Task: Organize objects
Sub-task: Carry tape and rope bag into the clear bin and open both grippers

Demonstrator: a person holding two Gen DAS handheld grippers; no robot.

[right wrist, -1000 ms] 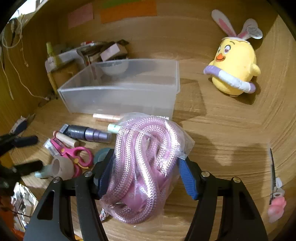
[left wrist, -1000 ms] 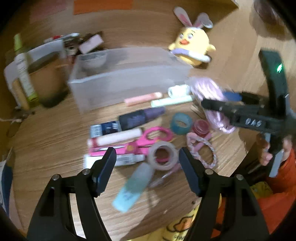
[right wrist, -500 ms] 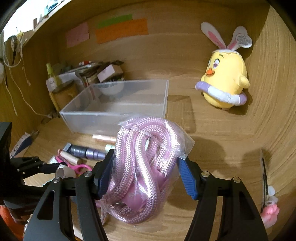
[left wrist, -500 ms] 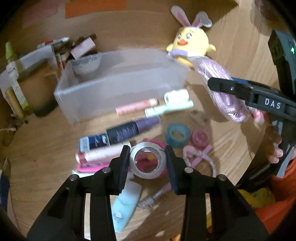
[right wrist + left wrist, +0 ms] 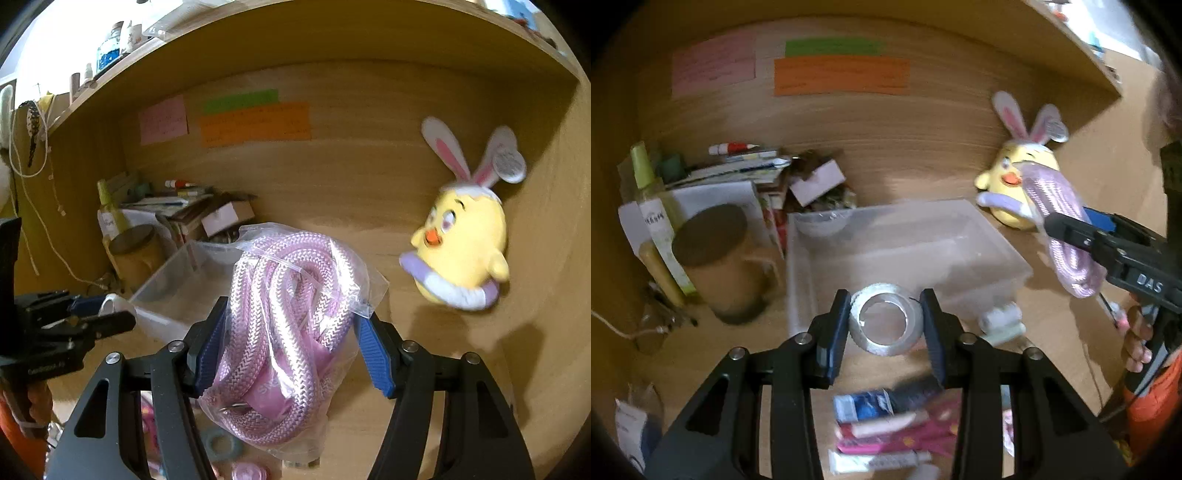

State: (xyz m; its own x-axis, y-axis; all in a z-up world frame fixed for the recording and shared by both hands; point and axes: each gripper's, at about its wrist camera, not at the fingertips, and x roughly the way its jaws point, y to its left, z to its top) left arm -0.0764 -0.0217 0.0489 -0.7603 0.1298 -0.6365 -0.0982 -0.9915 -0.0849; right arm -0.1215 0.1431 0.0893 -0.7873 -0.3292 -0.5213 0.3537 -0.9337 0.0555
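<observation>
Clearly the wooden desk (image 5: 923, 155) is the biggest thing, and on it stands the clear plastic bin (image 5: 905, 251), which I judge to be where the objects should go. It looks almost empty; only a small bowl shape shows at its far left corner, and I cannot tell if that is inside or behind.

Next in size is the bag of pink rope (image 5: 291, 325). The right gripper (image 5: 291, 350) has its jaws clamped on both sides of this bag and holds it in the air, in front of the bin and near the yellow chick toy (image 5: 461, 251). The bag is soft and slippery, and much of the rope hangs below the pads, so it could slide out during a quick swing.

Smaller is the roll of tape (image 5: 884, 324). The left gripper (image 5: 884, 328) has its jaws closed on its two sides and carries it above the near wall of the bin. The roll is round and hard, so it may turn or slip between the flat pads.

Both grippers seem to aim at one bin, so they could collide above it.

On the desk below remain the pink scissors (image 5: 923, 437) and some small tubes (image 5: 864, 404).
</observation>
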